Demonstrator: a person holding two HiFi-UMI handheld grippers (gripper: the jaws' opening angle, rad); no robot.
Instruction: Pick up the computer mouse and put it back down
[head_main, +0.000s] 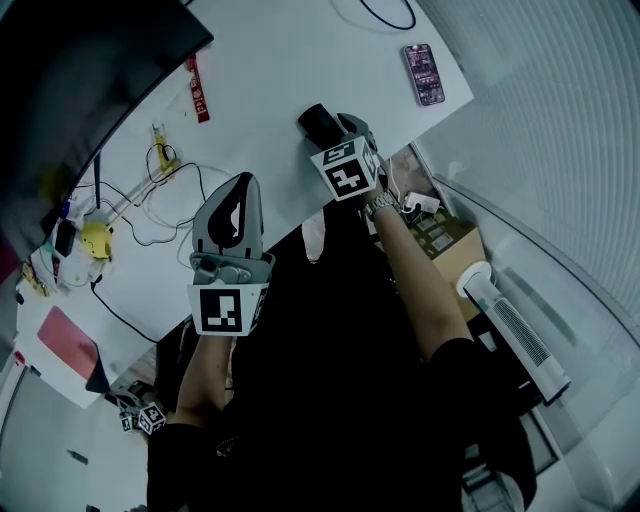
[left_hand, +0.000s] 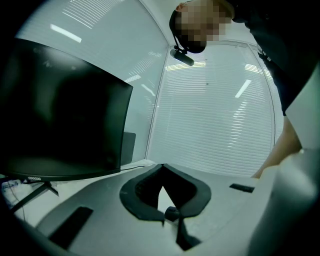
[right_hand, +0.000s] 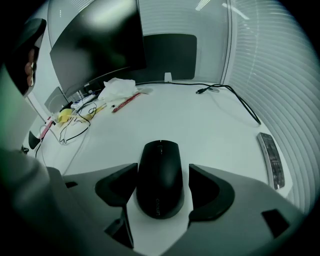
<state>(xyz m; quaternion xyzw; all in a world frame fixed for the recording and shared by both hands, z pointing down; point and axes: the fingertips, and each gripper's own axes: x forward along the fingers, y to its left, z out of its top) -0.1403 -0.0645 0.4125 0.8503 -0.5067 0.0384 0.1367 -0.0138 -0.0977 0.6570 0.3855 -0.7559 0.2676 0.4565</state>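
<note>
Office: monitor, desk, blinds

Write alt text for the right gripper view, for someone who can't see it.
A black computer mouse lies on a white desk between the open jaws, not gripped. Farther back are a dark monitor, loose cables at the left and a phone at the right edge.

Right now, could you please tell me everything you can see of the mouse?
The mouse is black, matte and plastic-looking, with a smooth rounded body, a faint seam at its far end and a small logo at its near end. It lies flat on the white desk, between the open jaws of the right gripper. A gap shows on one side; the other is too close to tell.
</note>
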